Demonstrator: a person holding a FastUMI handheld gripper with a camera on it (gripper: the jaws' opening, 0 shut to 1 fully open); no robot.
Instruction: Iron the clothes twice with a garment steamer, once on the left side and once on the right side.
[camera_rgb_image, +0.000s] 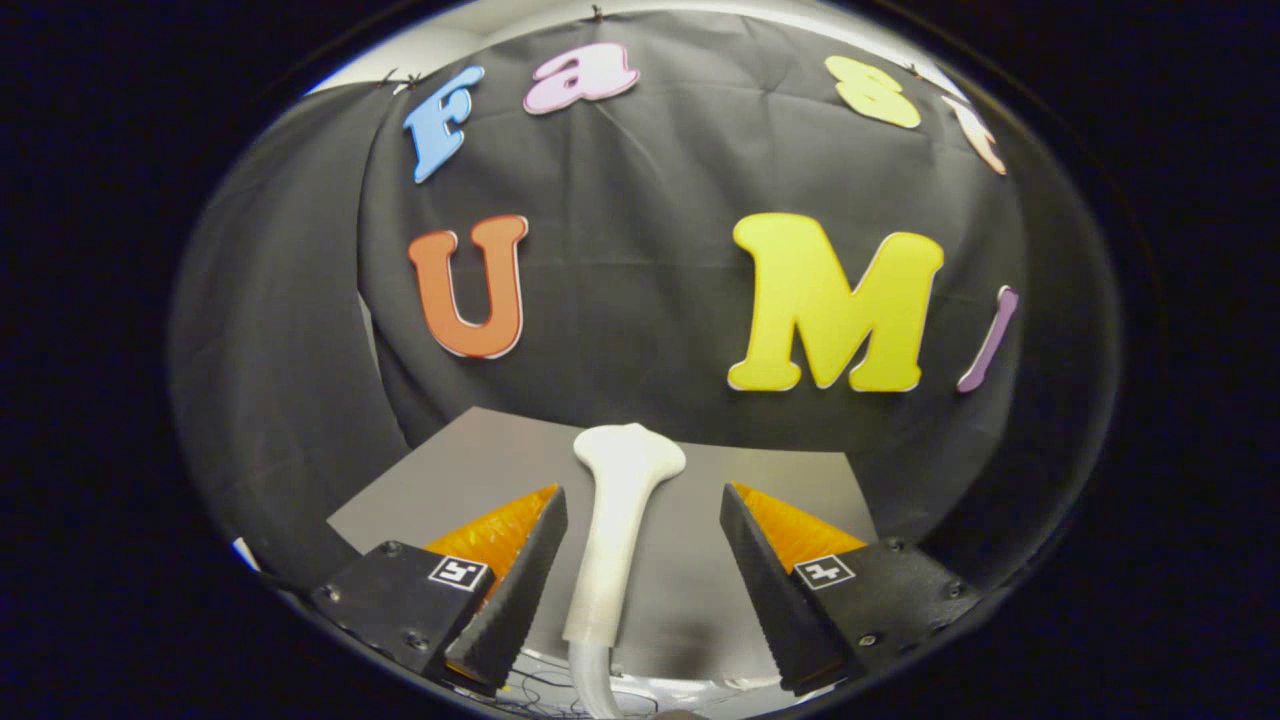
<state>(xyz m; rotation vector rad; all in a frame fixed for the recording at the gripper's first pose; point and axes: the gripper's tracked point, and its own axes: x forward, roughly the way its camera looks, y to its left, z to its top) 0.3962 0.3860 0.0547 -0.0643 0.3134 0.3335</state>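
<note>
where the garment steamer (618, 520) lies on the grey mat (470, 470), its head points to twelve o'clock between the fingers; the gripper (640, 495) is released, touching nothing, black cloth wall (640, 300) beyond.

White garment steamer (620, 520) flat on grey surface, head pointing away, hose at its near end.
</note>
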